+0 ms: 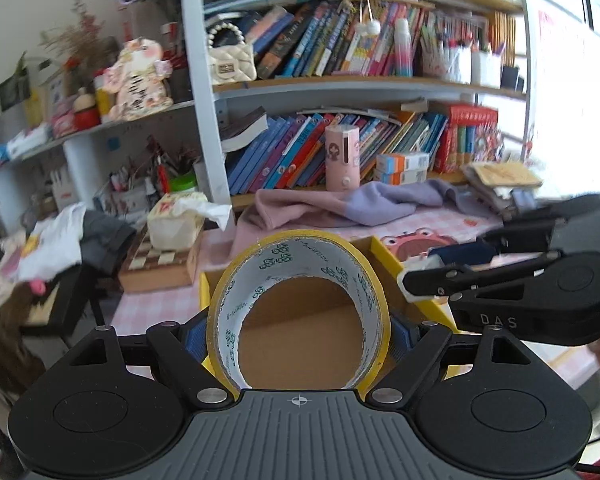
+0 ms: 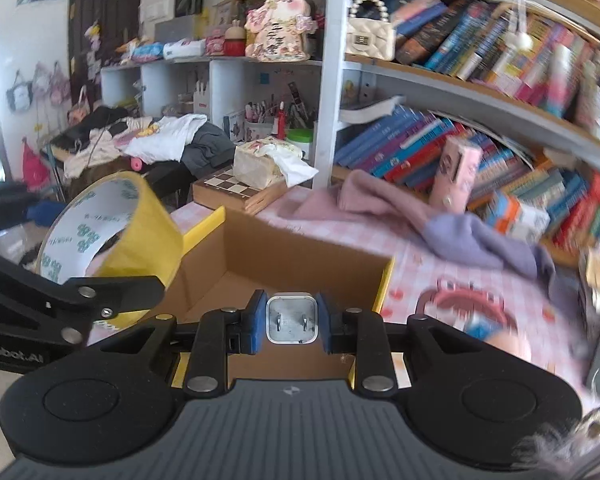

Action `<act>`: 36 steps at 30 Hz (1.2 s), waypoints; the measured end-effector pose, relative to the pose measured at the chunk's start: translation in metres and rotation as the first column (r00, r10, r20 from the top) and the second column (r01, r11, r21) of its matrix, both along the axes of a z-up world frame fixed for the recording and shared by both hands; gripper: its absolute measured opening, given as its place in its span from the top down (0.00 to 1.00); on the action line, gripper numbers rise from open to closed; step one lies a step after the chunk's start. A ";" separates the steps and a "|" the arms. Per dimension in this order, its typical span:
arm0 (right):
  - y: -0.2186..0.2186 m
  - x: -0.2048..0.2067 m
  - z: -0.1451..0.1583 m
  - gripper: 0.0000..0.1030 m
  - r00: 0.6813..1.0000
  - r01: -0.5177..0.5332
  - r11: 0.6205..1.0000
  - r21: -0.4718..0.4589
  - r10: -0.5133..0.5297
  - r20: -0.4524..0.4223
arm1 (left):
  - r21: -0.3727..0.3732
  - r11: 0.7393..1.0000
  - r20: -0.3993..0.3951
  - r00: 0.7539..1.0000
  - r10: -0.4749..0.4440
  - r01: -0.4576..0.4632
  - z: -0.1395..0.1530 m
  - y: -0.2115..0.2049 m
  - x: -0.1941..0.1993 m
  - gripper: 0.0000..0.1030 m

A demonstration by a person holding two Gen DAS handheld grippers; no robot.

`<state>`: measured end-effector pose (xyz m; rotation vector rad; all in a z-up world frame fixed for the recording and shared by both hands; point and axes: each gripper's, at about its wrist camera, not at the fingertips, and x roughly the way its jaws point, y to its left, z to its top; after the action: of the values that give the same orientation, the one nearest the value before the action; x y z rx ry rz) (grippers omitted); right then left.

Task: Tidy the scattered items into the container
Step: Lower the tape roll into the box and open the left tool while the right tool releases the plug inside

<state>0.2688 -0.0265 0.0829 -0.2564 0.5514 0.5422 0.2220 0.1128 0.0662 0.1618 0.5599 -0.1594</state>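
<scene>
Left wrist view puts your left tongs (image 1: 298,330) at the bottom centre of the frame, pinching the roll of yellow tape (image 1: 298,308) across its width, blue pads (image 1: 194,340) pressed on either flank. Through the roll's hole and just behind it you see the brown floor and yellow rim of the cardboard box (image 1: 384,256), so the tape hangs over the container's near part. Your right tongs (image 1: 416,280) enter from the right edge at mid height, close to the roll, so keep the two apart as you lower. To do this well, bring the roll down until it is below the rim before you spread the tongs, and lay it to the left side of the box floor so it cannot roll out. Right wrist view shows your right tongs (image 2: 292,322) at lower centre, pressed together on a small white plug charger (image 2: 292,319) with its two metal prongs facing the camera. The cardboard box (image 2: 308,248) sits open on the pink checked tabletop (image 2: 412,280) directly ahead, and the charger looks to be over its near wall. The tape (image 2: 112,228) and left tongs (image 2: 116,292) fill the left of this frame, over the box's left side. Carry the charger towards the right half of the box, sink it near the floor, then release; dropping from height may bounce it onto the tabletop.
</scene>
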 end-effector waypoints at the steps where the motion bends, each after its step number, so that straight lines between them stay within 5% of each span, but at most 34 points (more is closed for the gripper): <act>1: 0.002 0.012 -0.002 0.76 1.000 -0.018 1.000 -0.021 0.018 0.003 | 0.016 1.000 -0.009 1.000 -0.006 0.006 -0.002 -0.001 0.012 0.19; 10: 0.027 0.102 -0.044 0.76 0.973 -0.229 0.941 -0.248 0.215 -0.084 | 0.182 0.977 -0.158 0.984 -0.086 0.114 -0.033 -0.011 0.100 0.19; 19: 0.059 0.141 -0.096 0.76 0.871 -0.483 0.719 -0.499 0.452 -0.192 | 0.354 0.890 -0.353 0.922 -0.156 0.286 -0.084 -0.030 0.151 0.19; 28: 0.058 0.160 -0.116 0.76 0.822 -0.562 0.637 -0.528 0.502 -0.270 | 0.386 0.842 -0.440 0.877 -0.190 0.377 -0.108 -0.037 0.174 0.19; 36: 0.058 0.170 -0.128 0.76 0.791 -0.606 0.593 -0.530 0.520 -0.322 | 0.389 0.824 -0.509 0.842 -0.181 0.412 -0.125 -0.036 0.187 0.18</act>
<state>0.4384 0.0312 -0.0452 -1.0642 0.7758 1.0055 0.4092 0.0771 -0.0590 0.7293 1.0408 -0.3769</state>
